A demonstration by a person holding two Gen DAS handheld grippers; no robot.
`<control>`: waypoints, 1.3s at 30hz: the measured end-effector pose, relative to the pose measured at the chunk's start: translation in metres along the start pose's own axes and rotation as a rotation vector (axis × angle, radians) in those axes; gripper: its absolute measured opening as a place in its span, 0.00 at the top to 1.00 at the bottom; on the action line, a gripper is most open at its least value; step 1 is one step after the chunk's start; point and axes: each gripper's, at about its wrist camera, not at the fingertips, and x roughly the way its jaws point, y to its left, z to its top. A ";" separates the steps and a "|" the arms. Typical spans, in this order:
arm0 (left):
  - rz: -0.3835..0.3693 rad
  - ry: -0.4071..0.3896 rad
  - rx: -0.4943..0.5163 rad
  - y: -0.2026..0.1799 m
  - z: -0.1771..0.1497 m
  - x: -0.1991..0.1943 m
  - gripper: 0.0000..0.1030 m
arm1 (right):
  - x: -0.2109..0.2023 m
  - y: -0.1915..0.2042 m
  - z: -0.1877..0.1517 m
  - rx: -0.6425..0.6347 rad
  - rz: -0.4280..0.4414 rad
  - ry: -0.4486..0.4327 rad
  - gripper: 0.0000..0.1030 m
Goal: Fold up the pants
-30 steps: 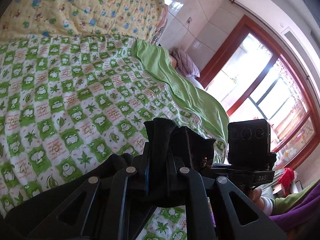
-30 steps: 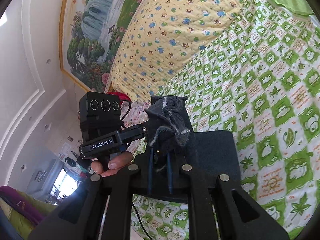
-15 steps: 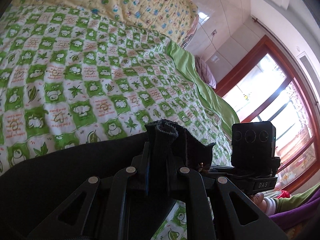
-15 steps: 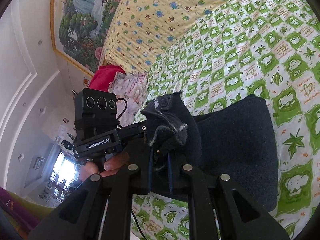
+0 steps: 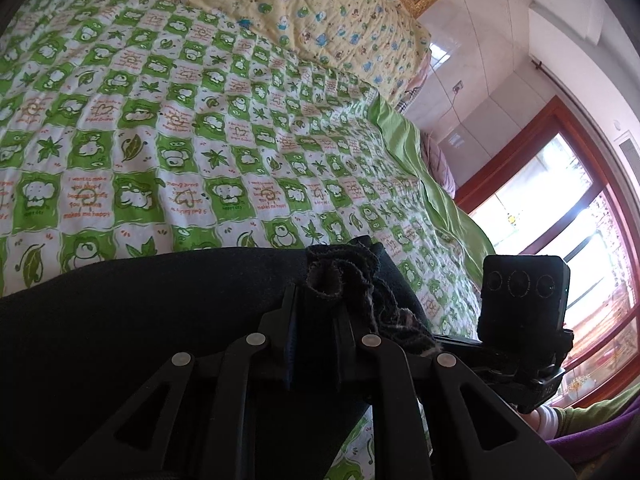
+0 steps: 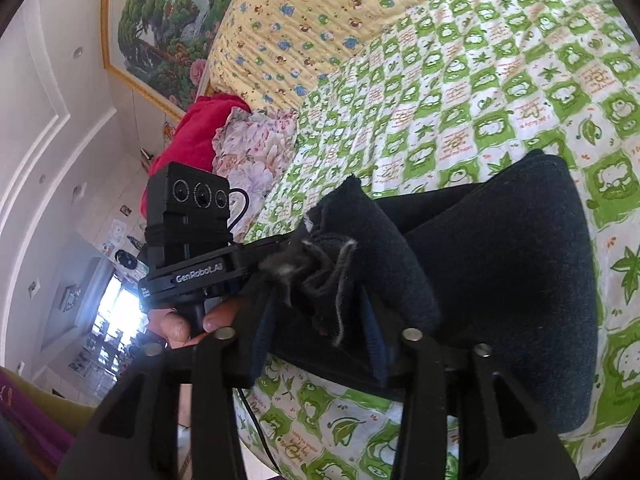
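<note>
From the left wrist view, the left gripper (image 5: 318, 300) has its fingers pinched tight on a bunched edge of the dark pants (image 5: 140, 312). The pants lie spread low on the green checked bedspread (image 5: 200, 152). A bright window (image 5: 560, 248) shows only here.

From the right wrist view, the right gripper (image 6: 320, 308) also squeezes a frayed corner of the pants (image 6: 512, 272), which fold over themselves on the bedspread (image 6: 500, 80). Only this view shows a painting (image 6: 160, 20) and a red cloth (image 6: 196, 128). The pants look soft and floppy, so edges and corners seem best to grab.
</note>
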 end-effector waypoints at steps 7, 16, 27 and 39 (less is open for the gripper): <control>0.076 -0.068 -0.071 0.015 -0.018 -0.032 0.88 | 0.013 0.016 -0.003 -0.056 -0.006 0.043 0.46; 0.191 -0.192 -0.164 0.020 -0.045 -0.085 0.88 | 0.027 0.034 -0.002 -0.086 0.042 0.079 0.46; 0.247 -0.318 -0.299 0.019 -0.080 -0.137 0.78 | 0.041 0.057 0.009 -0.147 0.082 0.092 0.46; 0.366 -0.408 -0.370 0.019 -0.117 -0.192 0.76 | 0.073 0.083 0.017 -0.209 0.117 0.141 0.46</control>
